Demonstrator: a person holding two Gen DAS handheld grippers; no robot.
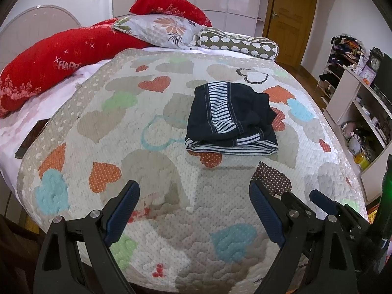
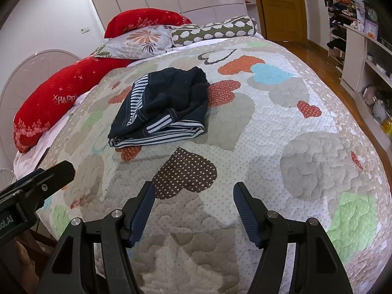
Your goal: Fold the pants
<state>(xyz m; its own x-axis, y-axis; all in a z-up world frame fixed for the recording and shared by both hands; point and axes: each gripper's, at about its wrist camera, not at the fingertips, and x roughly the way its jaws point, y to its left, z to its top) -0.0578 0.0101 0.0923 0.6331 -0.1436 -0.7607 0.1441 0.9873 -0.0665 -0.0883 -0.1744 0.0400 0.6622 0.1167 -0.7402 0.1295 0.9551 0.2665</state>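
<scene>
Dark navy pants (image 1: 232, 117) with white-striped side bands lie folded in a compact bundle on the heart-patterned quilt (image 1: 152, 147); they also show in the right wrist view (image 2: 161, 110), upper left of centre. My left gripper (image 1: 194, 191) is open and empty, hovering over the quilt well short of the pants. My right gripper (image 2: 194, 193) is open and empty, also near the bed's front edge, apart from the pants. The right gripper's fingers (image 1: 321, 201) show at the left view's lower right; the left gripper (image 2: 44, 181) shows at the right view's left edge.
Red pillows (image 1: 56, 63), a floral pillow (image 1: 161, 29) and a spotted bolster (image 1: 240, 44) lie at the head of the bed. A dark phone (image 1: 31, 137) lies at the quilt's left edge. White shelves (image 1: 362, 112) with clutter stand to the right, a wooden door (image 1: 289, 17) behind.
</scene>
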